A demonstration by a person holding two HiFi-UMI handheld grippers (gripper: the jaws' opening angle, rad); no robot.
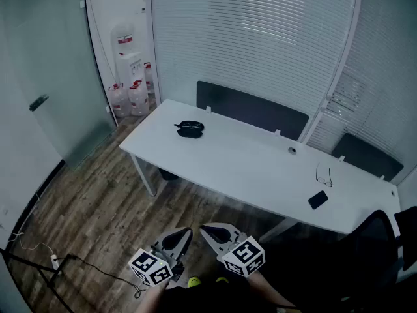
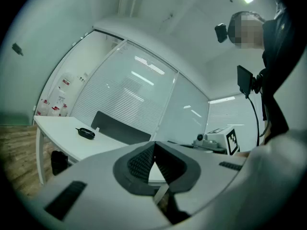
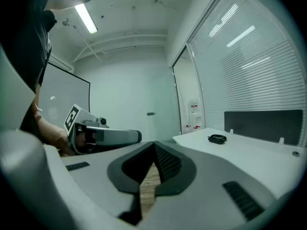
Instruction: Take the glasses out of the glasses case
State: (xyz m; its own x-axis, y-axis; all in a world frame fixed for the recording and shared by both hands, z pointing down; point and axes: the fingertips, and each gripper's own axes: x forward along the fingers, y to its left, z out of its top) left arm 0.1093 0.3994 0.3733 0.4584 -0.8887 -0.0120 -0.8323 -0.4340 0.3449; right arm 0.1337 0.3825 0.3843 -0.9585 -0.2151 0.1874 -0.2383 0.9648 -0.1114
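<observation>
the glasses case [image 1: 189, 128] is a small, dark, oval shell lying flat on the white table [image 1: 260, 168], near the table's left end and toward its far edge, with bare tabletop all round it. a thin pale line crosses its top; it is too small to tell whether the lid is open. it shows as the same low black shape in the left gripper view [image 2: 86, 133] and the right gripper view [image 3: 217, 138]. a thin-framed pair of glasses [image 1: 324, 175] lies on the same table, well apart, near its right end.

Dim cool ceiling-tube light, fisheye edge warp, soft focus
</observation>
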